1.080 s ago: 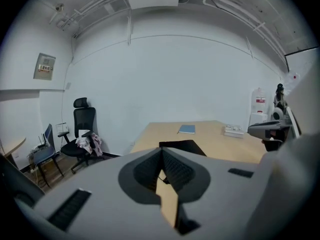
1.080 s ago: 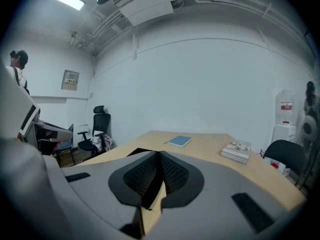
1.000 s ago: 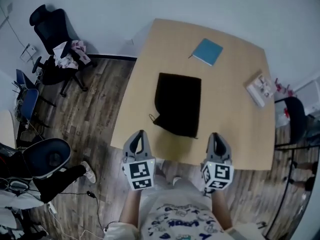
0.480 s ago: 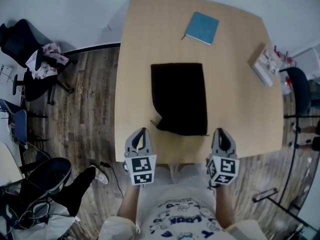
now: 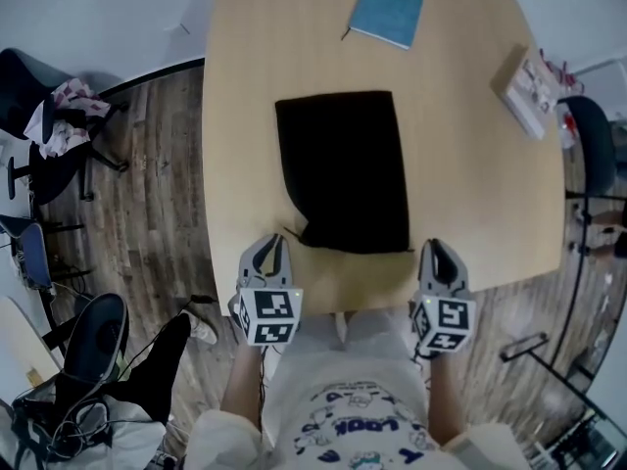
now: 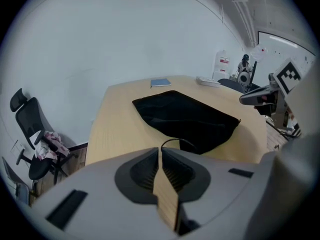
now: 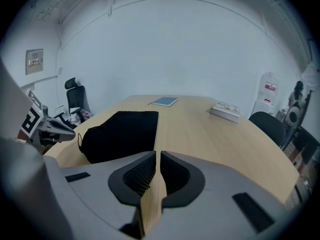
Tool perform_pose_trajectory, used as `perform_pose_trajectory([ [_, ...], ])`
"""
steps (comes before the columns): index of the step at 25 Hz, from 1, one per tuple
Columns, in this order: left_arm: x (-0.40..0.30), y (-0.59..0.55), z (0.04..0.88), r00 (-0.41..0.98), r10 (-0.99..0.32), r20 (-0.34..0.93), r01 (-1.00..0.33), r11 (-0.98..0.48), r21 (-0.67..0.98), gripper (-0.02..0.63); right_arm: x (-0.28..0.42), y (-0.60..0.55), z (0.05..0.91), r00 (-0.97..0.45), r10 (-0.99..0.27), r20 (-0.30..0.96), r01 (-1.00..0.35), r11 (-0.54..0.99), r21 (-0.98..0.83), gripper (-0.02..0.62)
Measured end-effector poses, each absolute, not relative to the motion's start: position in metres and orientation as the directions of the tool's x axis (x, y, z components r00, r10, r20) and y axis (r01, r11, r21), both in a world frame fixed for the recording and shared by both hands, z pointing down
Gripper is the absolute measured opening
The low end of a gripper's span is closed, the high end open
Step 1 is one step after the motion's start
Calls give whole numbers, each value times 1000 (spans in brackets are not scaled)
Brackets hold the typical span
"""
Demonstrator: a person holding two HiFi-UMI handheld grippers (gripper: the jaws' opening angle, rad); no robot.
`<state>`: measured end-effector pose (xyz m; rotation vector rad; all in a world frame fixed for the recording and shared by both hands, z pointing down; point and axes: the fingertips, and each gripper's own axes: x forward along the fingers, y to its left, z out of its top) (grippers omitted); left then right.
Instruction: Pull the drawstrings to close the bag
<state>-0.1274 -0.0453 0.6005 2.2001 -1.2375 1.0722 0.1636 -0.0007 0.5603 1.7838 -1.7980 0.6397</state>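
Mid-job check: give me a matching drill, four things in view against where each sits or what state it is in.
Things:
1. black bag
2. blue notebook
3. white book
4. left gripper

Places or states:
A. at the far end of the table
B. jaws shut, nothing held, over the near edge
C. at the right edge of the table
D. lying flat in the middle of the table

Pairs: 1-D, 2-A, 3-C, 4-B
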Motion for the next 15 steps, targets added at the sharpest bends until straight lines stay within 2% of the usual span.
perform_pose_trajectory([
  [4, -127, -51, 605, 318, -534, 783, -836, -548, -34, 13, 166, 0, 570, -39, -720, 693, -997, 79, 27, 57],
  [6, -124, -52, 609, 336, -513, 790, -815, -578, -29, 56, 167, -1, 574, -64, -705, 706, -994, 105, 15, 81],
  [9, -117, -50, 615, 367, -470, 803, -778, -629, -12, 108, 170, 0, 578, -88, -698, 711, -992, 122, -3, 89],
  [15, -105, -58, 622, 391, -443, 807, -726, -688, -25, 115, 170, 7, 592, -124, -664, 737, -987, 156, -26, 89],
])
